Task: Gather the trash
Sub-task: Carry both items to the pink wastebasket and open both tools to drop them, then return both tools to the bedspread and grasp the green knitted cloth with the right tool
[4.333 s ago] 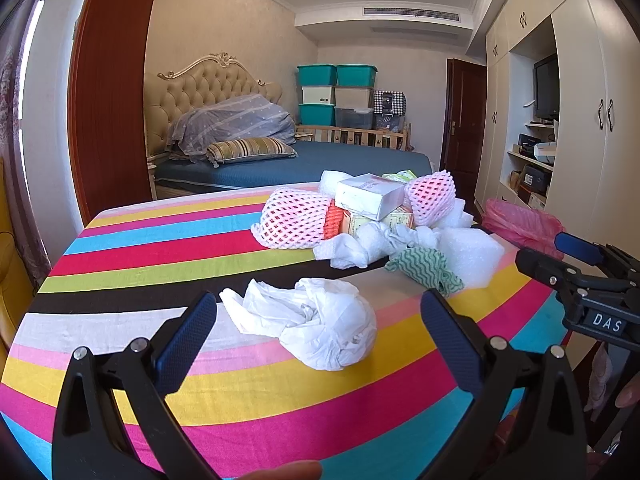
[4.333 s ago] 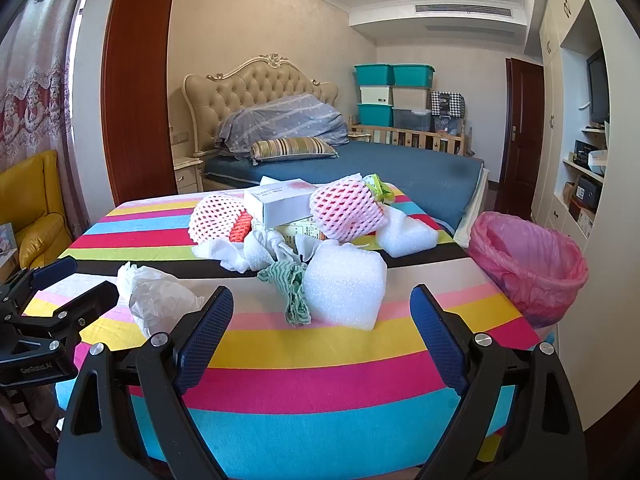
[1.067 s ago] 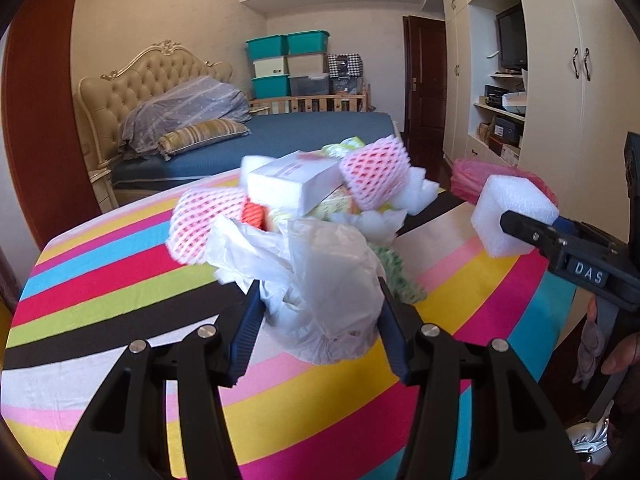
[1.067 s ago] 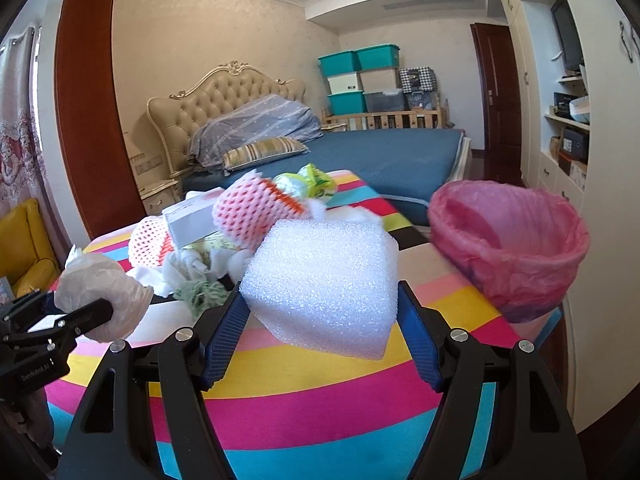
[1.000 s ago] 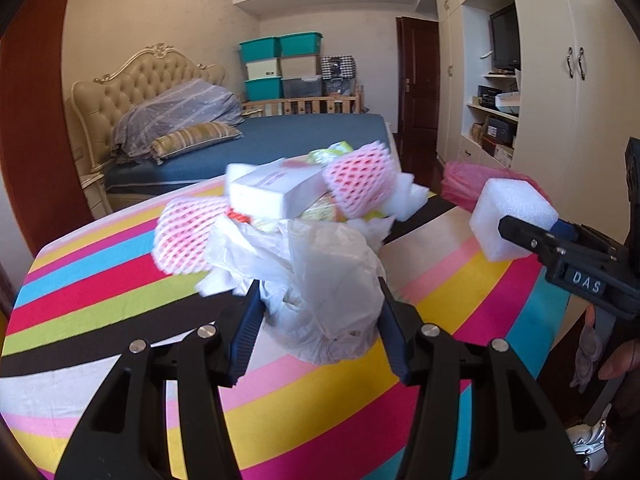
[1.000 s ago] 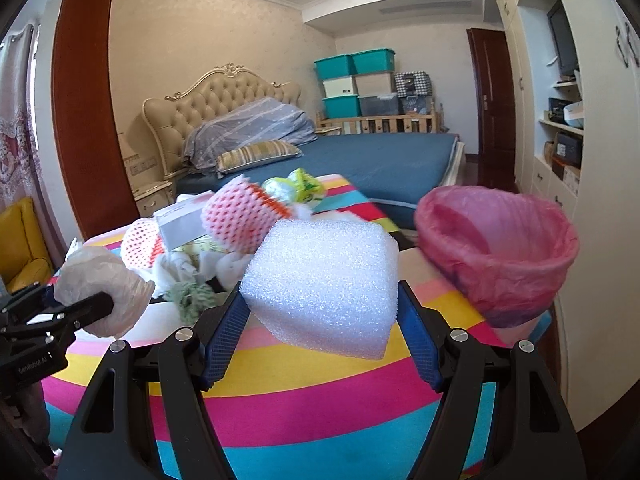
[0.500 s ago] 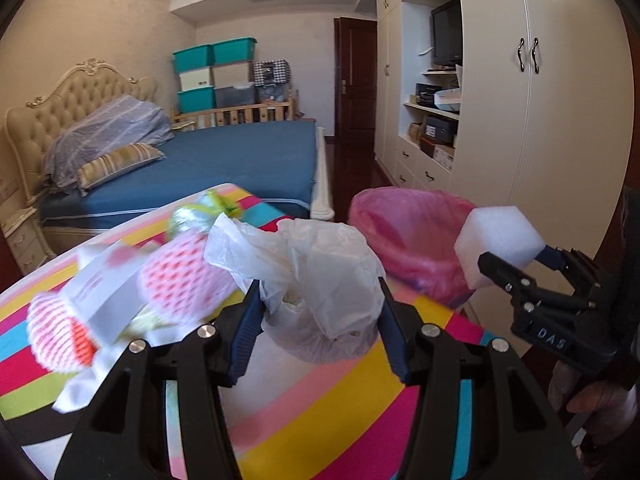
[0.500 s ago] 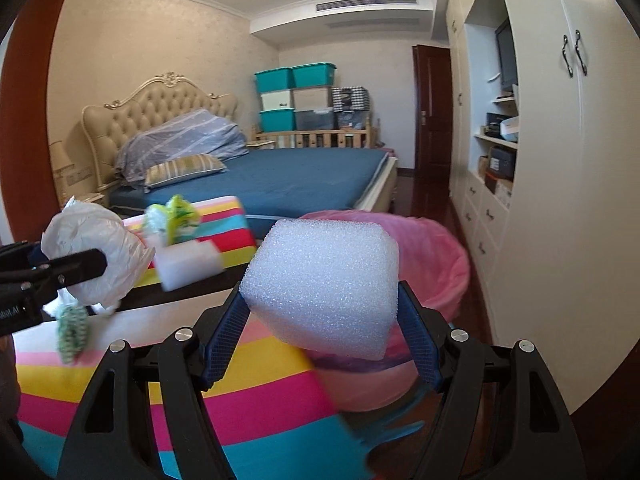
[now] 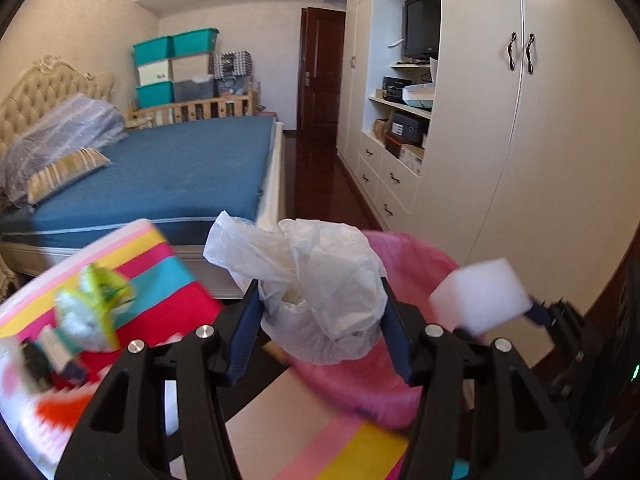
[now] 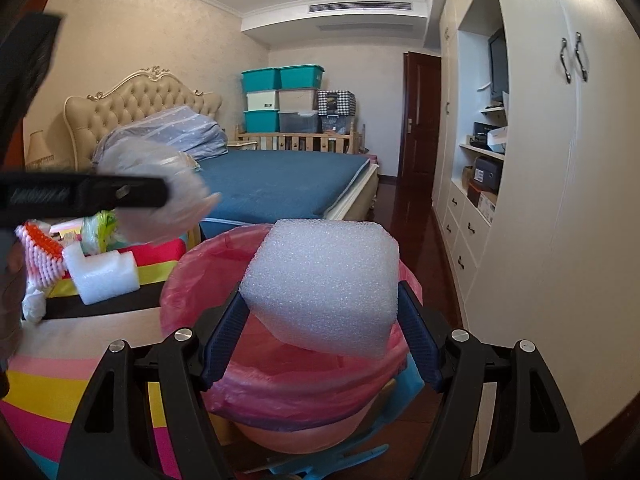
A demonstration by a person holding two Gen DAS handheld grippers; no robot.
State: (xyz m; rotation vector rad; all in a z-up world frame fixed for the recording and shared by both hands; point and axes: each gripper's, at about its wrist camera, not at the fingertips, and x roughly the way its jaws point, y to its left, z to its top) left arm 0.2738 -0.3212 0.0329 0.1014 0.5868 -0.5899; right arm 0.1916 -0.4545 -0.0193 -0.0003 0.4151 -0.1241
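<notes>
Carrying step: left hand-held gripper (image 9: 320, 330) pinches the crumpled plastic bag (image 9: 316, 284), right hand-held gripper (image 10: 320, 336) pinches the foam block (image 10: 324, 284), both at the pink-lined bin (image 10: 192, 280). Next, I judge: centre each over the opening, then spread the jaws.

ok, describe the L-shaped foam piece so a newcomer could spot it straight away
Start at the striped table left of the pink-lined bin. Near the table's corner by the bin, on the black stripe, lies the L-shaped foam. It is white and notched, unlike the plain foam block held in the right gripper above the bin.
</notes>
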